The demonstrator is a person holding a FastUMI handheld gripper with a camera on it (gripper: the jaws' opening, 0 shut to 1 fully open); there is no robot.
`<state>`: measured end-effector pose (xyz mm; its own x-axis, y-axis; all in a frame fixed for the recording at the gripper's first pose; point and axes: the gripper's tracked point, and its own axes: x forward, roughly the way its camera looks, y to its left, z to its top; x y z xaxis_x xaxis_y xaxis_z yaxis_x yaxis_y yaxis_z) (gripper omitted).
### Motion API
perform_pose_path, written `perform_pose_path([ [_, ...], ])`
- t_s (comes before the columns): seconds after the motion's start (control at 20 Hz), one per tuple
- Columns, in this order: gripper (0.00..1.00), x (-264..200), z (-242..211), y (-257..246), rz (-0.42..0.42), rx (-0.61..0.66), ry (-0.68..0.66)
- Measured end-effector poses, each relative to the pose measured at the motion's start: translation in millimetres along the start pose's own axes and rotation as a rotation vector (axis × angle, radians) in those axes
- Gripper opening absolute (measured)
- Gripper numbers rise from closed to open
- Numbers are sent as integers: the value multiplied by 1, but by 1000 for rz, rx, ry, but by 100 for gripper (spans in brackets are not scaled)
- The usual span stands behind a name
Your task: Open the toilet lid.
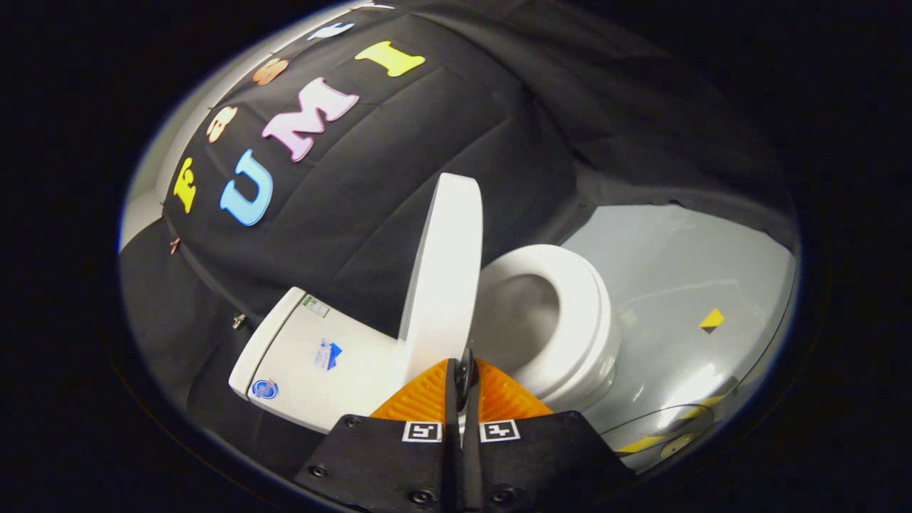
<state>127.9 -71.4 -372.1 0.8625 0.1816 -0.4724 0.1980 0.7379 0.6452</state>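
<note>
While the lid stands raised, the scene reads so:
Toilet (570,320): seat down, bowl exposed.
Tank (320,356): backs the lid.
Lid (445,271): near upright, judged almost open.
Gripper (463,370): 2 fingers pressed together at lid's lower edge, apparently pushing rather than pinching.

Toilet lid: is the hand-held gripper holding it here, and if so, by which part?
Yes, it appears so: the hand-held gripper is closed on the lower edge of the raised toilet lid, with the seat beside it.
</note>
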Motion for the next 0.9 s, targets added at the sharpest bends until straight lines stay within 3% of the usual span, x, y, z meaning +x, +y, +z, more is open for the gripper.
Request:
perform_pose_path([
  [0.6, 5, -17, 5, 119, -35, -353, 0],
  [0.9, 5, -19, -13, 189, -24, -617, -41],
])
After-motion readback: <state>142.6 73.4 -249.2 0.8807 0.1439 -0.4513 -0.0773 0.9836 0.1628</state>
